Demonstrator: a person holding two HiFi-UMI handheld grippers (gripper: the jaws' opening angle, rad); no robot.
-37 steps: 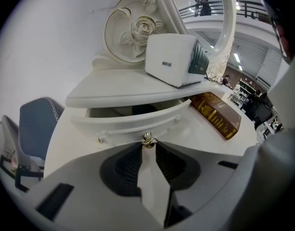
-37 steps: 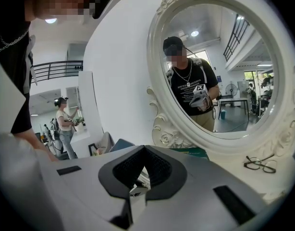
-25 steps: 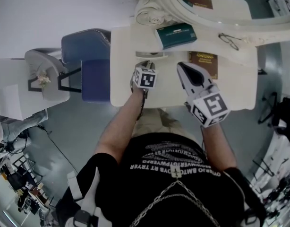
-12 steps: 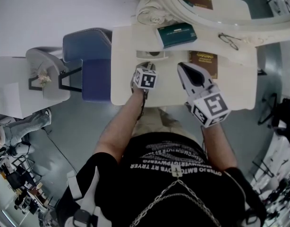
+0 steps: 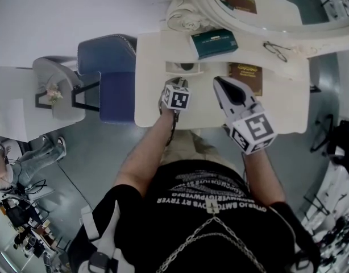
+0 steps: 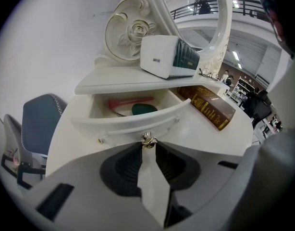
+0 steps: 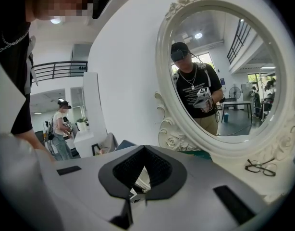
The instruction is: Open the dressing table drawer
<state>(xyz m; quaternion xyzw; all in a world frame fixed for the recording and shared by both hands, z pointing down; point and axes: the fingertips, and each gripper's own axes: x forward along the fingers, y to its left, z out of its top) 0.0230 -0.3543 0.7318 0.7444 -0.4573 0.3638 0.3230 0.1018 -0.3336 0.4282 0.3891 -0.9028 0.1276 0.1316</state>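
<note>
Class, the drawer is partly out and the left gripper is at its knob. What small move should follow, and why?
Probably a short pull straight toward the person, with the left gripper clamped on the knob. Its jaws pinch the knob at their tips, and the drawer stands only partly out from under the shelf.

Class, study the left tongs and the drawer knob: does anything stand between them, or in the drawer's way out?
Nothing visible does. The left tongs grip the knob directly, and the drawer is partly out. The brown book lies off to one side of the drawer's path, not across it.
</note>
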